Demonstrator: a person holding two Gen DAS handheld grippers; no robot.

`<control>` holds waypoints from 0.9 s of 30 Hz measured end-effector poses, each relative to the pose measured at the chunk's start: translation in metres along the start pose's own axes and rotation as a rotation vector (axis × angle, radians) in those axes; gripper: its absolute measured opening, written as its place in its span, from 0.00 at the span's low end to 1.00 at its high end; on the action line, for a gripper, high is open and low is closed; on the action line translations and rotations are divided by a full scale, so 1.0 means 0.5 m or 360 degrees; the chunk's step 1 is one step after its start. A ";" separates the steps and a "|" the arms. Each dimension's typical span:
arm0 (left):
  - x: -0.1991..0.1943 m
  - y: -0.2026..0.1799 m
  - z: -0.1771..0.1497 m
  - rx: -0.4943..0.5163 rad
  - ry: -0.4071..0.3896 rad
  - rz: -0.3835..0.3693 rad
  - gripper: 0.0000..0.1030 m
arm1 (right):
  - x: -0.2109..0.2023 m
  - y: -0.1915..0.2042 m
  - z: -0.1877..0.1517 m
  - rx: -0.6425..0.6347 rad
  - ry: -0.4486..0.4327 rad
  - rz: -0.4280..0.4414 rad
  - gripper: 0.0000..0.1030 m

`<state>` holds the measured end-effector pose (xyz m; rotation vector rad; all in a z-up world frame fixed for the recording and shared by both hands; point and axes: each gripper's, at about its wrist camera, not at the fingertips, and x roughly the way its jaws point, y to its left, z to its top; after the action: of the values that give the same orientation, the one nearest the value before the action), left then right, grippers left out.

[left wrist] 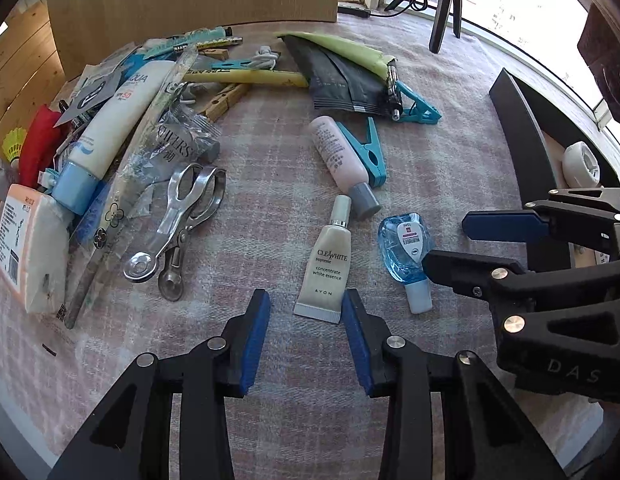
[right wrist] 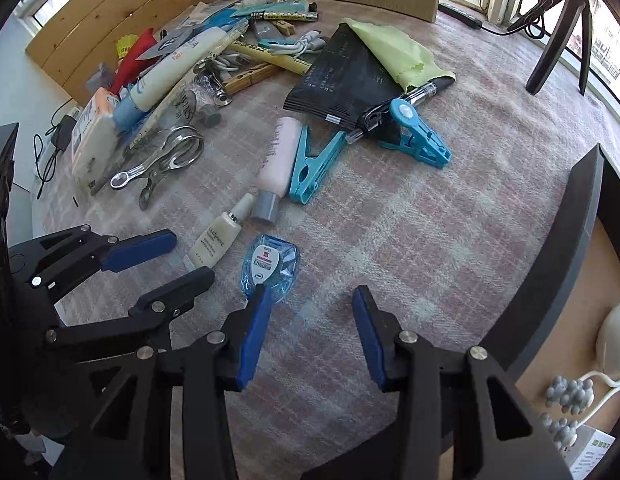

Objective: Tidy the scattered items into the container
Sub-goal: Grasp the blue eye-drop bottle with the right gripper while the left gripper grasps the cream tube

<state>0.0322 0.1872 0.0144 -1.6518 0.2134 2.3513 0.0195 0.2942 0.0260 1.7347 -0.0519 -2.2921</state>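
Left wrist view shows the left gripper pointing steeply down at the pink-and-grey checked cloth, jaws apart with nothing between them. Its right pad sits just beside the crimped end of the cream squeeze tube with the white cap, without pressing it. Just right of the tube lies the small clear blue plastic bottle with a white label, and the right gripper reaches in from the right, one black finger lying over the bottle's edge.

From the right wrist view, the right gripper also stands open and empty; its left pad is at the lower end of the blue bottle, the other pad over bare cloth.

Farther out lie a pale pink bottle with a grey cap, touching a turquoise plastic clothes peg, and chrome metal tongs. The dark-walled container stands at the right, holding a white round item.
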 end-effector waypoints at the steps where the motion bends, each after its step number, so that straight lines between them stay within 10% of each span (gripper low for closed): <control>1: 0.000 0.007 0.002 -0.0002 0.0000 -0.0003 0.35 | 0.001 -0.001 0.001 0.0020 0.0003 0.0030 0.41; 11: 0.019 -0.011 0.023 0.0171 -0.0011 -0.0041 0.40 | 0.025 0.029 0.025 0.0031 0.0037 0.0016 0.42; 16: 0.039 -0.042 0.049 0.0276 -0.0036 -0.0058 0.40 | 0.029 0.034 0.031 -0.0028 0.0076 -0.0109 0.21; 20: 0.050 -0.046 0.070 0.0277 -0.0060 -0.0099 0.21 | 0.022 0.009 0.030 0.0047 0.0083 -0.0074 0.18; 27: 0.041 -0.023 0.064 0.0180 -0.0055 -0.0203 0.21 | -0.006 -0.028 0.011 0.0167 0.0042 -0.0046 0.18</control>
<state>0.0000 0.2094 0.0065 -1.5246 0.2232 2.2294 0.0126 0.3076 0.0278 1.8279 -0.1449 -2.3251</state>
